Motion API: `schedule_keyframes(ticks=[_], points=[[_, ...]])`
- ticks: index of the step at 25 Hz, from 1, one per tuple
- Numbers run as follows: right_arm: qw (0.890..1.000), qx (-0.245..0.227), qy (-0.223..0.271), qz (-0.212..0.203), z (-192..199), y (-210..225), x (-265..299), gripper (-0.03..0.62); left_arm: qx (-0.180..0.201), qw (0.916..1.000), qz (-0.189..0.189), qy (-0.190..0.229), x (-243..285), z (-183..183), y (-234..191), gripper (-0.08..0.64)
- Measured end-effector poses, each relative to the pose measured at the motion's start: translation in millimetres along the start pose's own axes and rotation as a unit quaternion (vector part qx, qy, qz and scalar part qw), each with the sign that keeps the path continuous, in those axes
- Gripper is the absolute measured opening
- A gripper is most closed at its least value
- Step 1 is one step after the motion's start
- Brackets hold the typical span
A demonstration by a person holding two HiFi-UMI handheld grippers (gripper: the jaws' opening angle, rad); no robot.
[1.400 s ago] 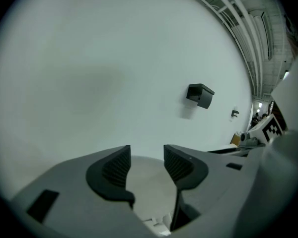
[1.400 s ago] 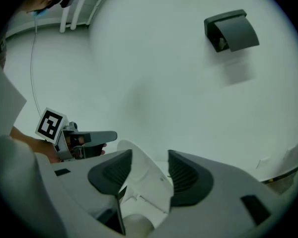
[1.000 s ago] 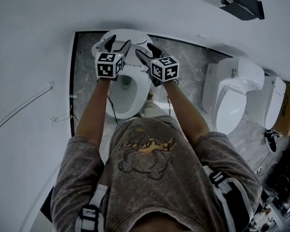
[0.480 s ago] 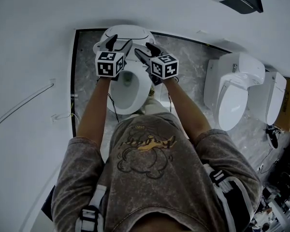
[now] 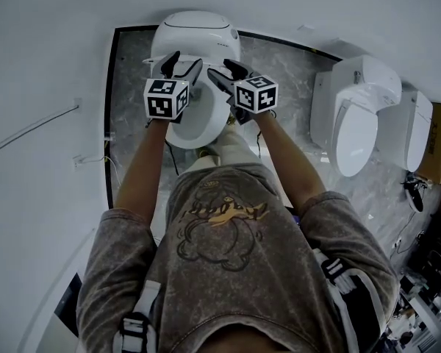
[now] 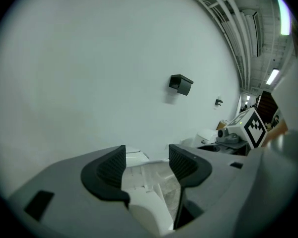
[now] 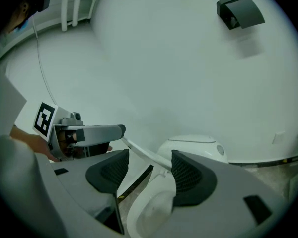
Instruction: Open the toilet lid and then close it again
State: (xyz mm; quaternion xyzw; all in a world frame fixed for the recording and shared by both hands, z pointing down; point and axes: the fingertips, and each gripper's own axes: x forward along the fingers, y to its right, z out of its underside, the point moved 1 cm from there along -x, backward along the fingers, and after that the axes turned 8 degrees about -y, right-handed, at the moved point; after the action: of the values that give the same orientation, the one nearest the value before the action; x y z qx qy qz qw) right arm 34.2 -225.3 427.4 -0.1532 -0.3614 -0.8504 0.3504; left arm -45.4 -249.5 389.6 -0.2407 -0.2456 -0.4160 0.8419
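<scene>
The white toilet stands at the top of the head view, its bowl (image 5: 198,123) uncovered and its domed back unit (image 5: 195,29) against the wall. A thin white edge, seemingly the raised lid (image 7: 144,155), runs from beside my left gripper into the gap of my right one. Over the rear of the bowl, my left gripper (image 5: 182,66) hovers open; white toilet parts show between its fingers in the left gripper view (image 6: 146,165). To its right, my right gripper (image 5: 222,73) is also open, with the bowl rim and back unit (image 7: 193,147) beyond its jaws (image 7: 150,170).
Two more white toilets (image 5: 356,116) (image 5: 415,134) stand along the wall to the right on grey marble floor (image 5: 279,79). A dark strip (image 5: 112,109) borders the floor at the left, by a wall cable (image 5: 29,134). A dark box (image 7: 240,10) hangs high on the wall.
The head view has tipped so more of the toilet's back unit shows. Both grippers stay open over the rear of the bowl; the right one has shifted slightly to the right.
</scene>
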Motion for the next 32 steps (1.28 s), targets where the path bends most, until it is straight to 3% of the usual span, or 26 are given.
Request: schedule_keyframes(ticks=[7, 11, 15, 21, 32], points=[[0.997, 0.001, -0.069, -0.022, 91.7, -50.6, -14.1, 0.265, -0.057, 0.9978, -0.01, -0.033, -51.9, 92.9, 21.7, 0.268], [0.995, 0.018, -0.089, -0.031, 127.9, -62.9, -13.9, 0.265, -0.069, 0.9967, -0.013, -0.041, -61.6, 121.6, 33.9, 0.268], [0.993, 0.025, -0.103, -0.048, 154.6, -71.6, -10.8, 0.265, -0.097, 0.9938, -0.009, -0.054, -64.0, 155.6, 44.6, 0.268], [0.986, 0.017, -0.153, -0.062, 200.4, -81.9, -4.1, 0.265, -0.129, 0.9878, -0.036, -0.08, -72.7, 223.1, 46.9, 0.267], [0.97, 0.023, -0.235, -0.049, 322.3, -75.1, 33.4, 0.265, -0.167, 0.9723, -0.055, -0.154, -52.2, 363.6, 42.3, 0.239]])
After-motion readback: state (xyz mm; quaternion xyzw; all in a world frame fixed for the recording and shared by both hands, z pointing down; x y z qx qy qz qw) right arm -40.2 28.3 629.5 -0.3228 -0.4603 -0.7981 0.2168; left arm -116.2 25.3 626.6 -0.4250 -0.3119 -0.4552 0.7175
